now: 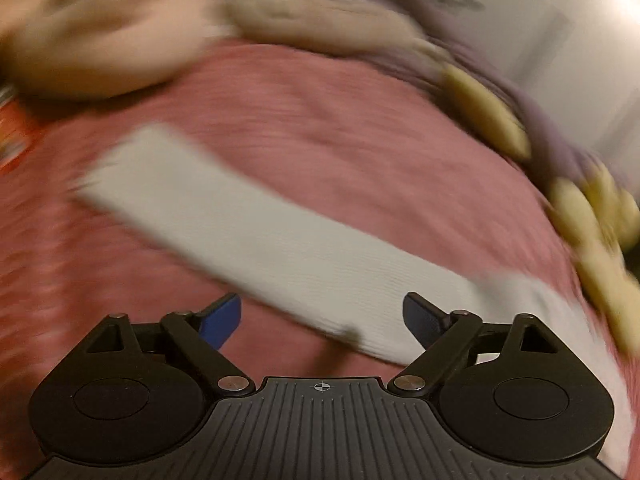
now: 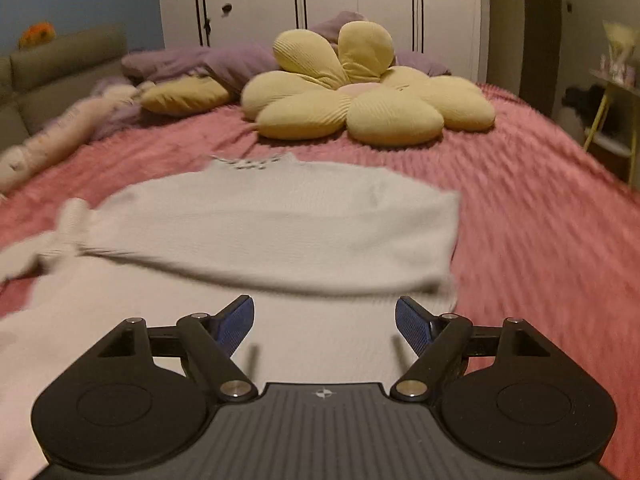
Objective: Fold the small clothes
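One ribbed white knit sweater is spread on fuzzy pink bedspread; left gripper & right gripper are held wide apart, nothing gripped.

Left gripper — jaws spread wide, blue pads well apart, nothing between them, pointing forward and down. View is blurred. Right gripper — also wide open, blue pads angled outward, nothing pinched, held low and level, pointing forward. Black linkage arms on both splayed out to the sides. No hand or wrist of the person visible.
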